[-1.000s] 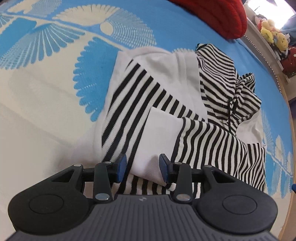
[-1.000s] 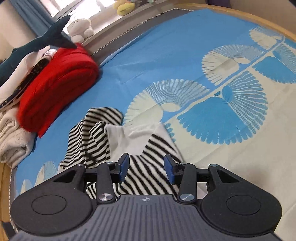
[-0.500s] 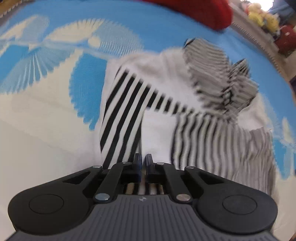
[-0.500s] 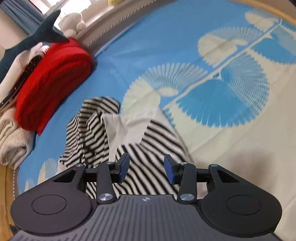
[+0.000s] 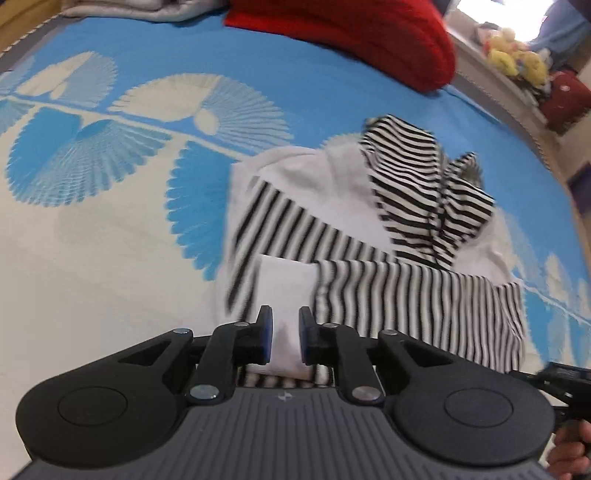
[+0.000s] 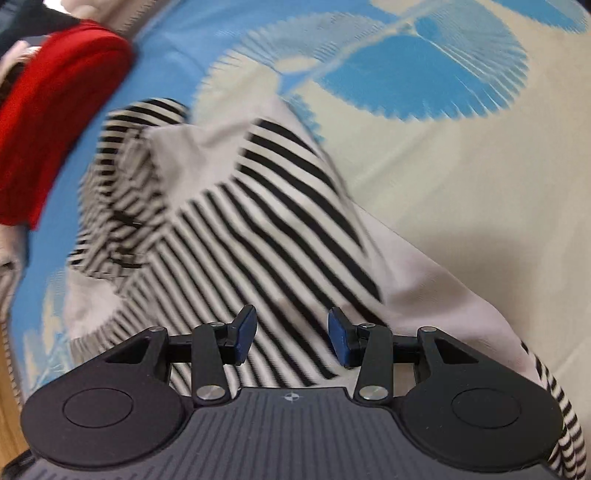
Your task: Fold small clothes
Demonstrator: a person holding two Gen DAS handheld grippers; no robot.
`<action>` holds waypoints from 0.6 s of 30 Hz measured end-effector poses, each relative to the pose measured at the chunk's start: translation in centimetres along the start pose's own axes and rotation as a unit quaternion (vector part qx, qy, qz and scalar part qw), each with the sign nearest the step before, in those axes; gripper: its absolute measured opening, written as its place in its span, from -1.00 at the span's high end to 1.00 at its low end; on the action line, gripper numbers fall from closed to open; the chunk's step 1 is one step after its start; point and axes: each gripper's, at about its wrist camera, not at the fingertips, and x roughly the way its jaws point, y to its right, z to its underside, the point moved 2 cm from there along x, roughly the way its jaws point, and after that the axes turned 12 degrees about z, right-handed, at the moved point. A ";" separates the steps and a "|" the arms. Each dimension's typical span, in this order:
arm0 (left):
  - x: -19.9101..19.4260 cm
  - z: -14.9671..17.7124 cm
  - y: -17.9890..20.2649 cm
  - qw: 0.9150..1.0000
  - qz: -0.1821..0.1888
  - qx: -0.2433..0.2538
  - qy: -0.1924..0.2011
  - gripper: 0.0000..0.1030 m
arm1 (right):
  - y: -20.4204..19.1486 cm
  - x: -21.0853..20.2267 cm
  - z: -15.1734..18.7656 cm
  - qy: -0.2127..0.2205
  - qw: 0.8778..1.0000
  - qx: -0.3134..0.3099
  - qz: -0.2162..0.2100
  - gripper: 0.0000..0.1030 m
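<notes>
A black-and-white striped hooded top [image 5: 332,229] lies on a bed covered by a blue and cream sheet [image 5: 110,206] printed with fan shapes. The garment sits near the middle of the bed, partly gathered in on itself: a striped sleeve is laid across the body, a plain white panel shows at the chest, and the striped hood [image 5: 424,192] is crumpled at the far end.

The left tool [image 5: 285,338] is low over the near edge of the garment, its blue-padded fingers narrowed around a white fabric panel [image 5: 284,288]. A sliver of space seems to remain on each side, so I cannot tell whether it truly pinches the cloth.

The right tool [image 6: 291,334] hovers just above the striped body, its fingers spread wide and holding nothing. The picture is blurred by motion.

Beyond the garment, a folded red knit [image 5: 351,33] rests at the far side of the bed, with pale folded cloth [image 5: 140,9] beside it. Soft toys [image 5: 513,61] sit on a ledge further off.

My judgement: the fold is under way but far from finished. One sleeve appears brought in; the hood and far side are loose, and the lower half has yet to be doubled over and squared.
</notes>
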 end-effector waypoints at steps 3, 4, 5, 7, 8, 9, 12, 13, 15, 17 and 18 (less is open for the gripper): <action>1.9 0.8 -0.6 1.000 -0.003 -0.010 -0.028 0.67 | 0.7 0.9 0.0 -0.003 0.999 0.005 0.032 0.13; 2.7 1.2 -1.1 0.999 -0.007 -0.017 -0.041 0.67 | 0.9 1.2 0.0 -0.006 0.999 0.007 0.035 0.14; 3.6 1.6 -1.6 0.998 -0.016 -0.025 -0.058 0.67 | 1.1 1.5 -0.1 -0.010 0.999 0.009 0.033 0.14; 4.5 2.1 -2.3 0.996 -0.028 -0.032 -0.073 0.67 | 1.2 1.4 -0.2 -0.010 0.999 0.012 0.031 0.14; 4.5 2.1 -2.3 0.997 -0.030 -0.030 -0.070 0.67 | 1.0 1.1 -0.1 -0.004 0.999 0.010 0.032 0.13; 4.4 2.0 -2.1 0.997 -0.031 -0.023 -0.066 0.67 | 0.7 0.6 -0.2 0.007 1.000 0.000 0.031 0.13; 3.9 1.8 -1.4 0.998 -0.033 -0.003 -0.054 0.67 | -0.7 -0.5 -0.3 0.041 0.998 -0.051 0.023 0.06; 4.0 1.8 -1.2 0.998 -0.035 -0.001 -0.054 0.67 | -0.9 -0.5 -0.3 0.041 0.997 -0.061 0.023 0.02; 4.2 1.9 -1.0 0.998 -0.042 0.001 -0.056 0.67 | -1.0 -0.1 -0.2 0.030 0.997 -0.069 0.027 0.01; 4.3 1.9 -0.7 0.998 -0.042 0.002 -0.056 0.67 | -1.1 -0.1 -0.1 0.024 0.997 -0.073 0.025 0.01; 4.3 1.9 -0.6 0.998 -0.041 0.002 -0.056 0.67 | -1.4 -0.3 0.0 0.026 0.996 -0.079 0.020 0.01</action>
